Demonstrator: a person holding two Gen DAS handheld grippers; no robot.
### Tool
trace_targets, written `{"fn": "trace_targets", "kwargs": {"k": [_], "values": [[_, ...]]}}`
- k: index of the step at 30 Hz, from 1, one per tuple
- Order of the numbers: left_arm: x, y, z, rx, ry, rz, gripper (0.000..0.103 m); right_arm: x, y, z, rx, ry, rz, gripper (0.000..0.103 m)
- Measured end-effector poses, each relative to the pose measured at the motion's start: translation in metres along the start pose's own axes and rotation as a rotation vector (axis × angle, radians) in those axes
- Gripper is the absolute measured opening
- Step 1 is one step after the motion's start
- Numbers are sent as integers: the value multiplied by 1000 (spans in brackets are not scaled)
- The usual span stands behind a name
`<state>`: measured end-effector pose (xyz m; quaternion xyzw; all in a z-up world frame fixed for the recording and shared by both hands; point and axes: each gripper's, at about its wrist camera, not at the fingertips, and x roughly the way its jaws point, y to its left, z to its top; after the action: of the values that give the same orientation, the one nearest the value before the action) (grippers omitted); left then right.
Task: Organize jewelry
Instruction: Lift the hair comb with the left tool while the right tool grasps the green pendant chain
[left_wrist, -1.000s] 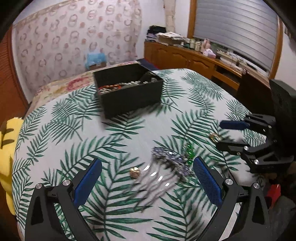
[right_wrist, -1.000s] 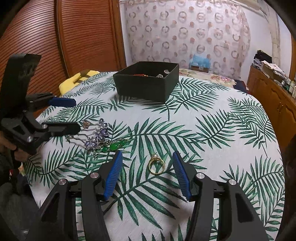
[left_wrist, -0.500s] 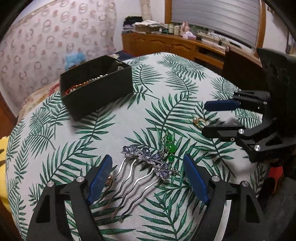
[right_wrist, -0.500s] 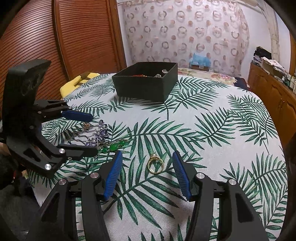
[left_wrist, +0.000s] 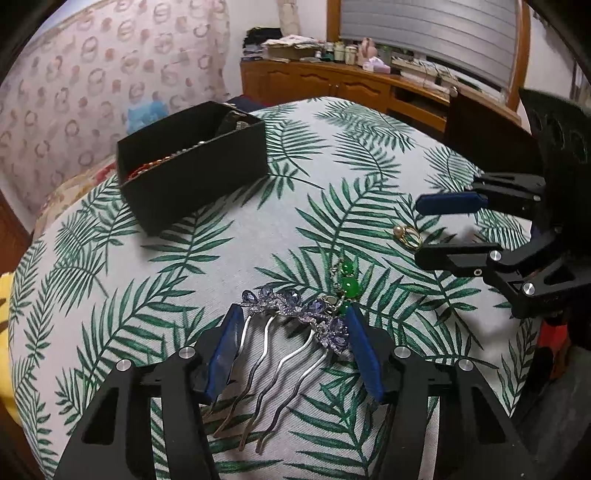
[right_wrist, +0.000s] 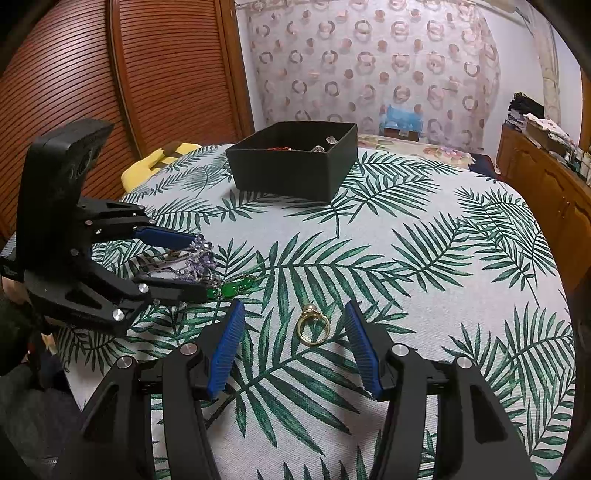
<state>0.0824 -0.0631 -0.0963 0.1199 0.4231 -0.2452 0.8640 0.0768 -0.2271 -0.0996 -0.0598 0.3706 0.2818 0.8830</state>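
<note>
A silver hair comb with purple crystal flowers (left_wrist: 295, 314) lies on the leaf-print tablecloth. My left gripper (left_wrist: 293, 319) is open, low over it, its blue pads on either side of the flowered top; it also shows in the right wrist view (right_wrist: 184, 264). Green bead earrings (left_wrist: 347, 282) lie touching the comb's right end. A gold ring (right_wrist: 313, 325) lies between the open pads of my right gripper (right_wrist: 293, 317), which also shows in the left wrist view (left_wrist: 436, 230). A black open box (left_wrist: 192, 162) holding jewelry stands farther back.
A round table with a green leaf cloth (right_wrist: 443, 258) carries everything. A yellow cushion (right_wrist: 147, 166) sits past its left edge. A wooden cabinet (left_wrist: 332, 81) and a curtain (right_wrist: 369, 55) stand behind. Brown slatted doors (right_wrist: 147, 74) are at left.
My left gripper has moved forward and down over the hair comb and its jaws have narrowed around it. My right gripper has stayed around the ring.
</note>
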Motion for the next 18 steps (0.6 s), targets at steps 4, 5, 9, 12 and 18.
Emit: {"fn": "trace_targets", "kwargs": {"k": [4,5,9,12,18], "values": [[-9,7,-4,-46,-31,9,54,0,1,-1,-1,2,-1,58],[-12,9,-5,-58,-40,10,54,0,1,-1,-1,1,-1,58],[-22,18,-9,-102,-78,6,54,0,2,0,-6,3,-4,58],[-28,21,-9,-130,-102,10,55,1,3,-1,-17,7,-9,58],[-24,34,-9,-193,-102,35,55,3,8,1,-37,16,-5,58]]}}
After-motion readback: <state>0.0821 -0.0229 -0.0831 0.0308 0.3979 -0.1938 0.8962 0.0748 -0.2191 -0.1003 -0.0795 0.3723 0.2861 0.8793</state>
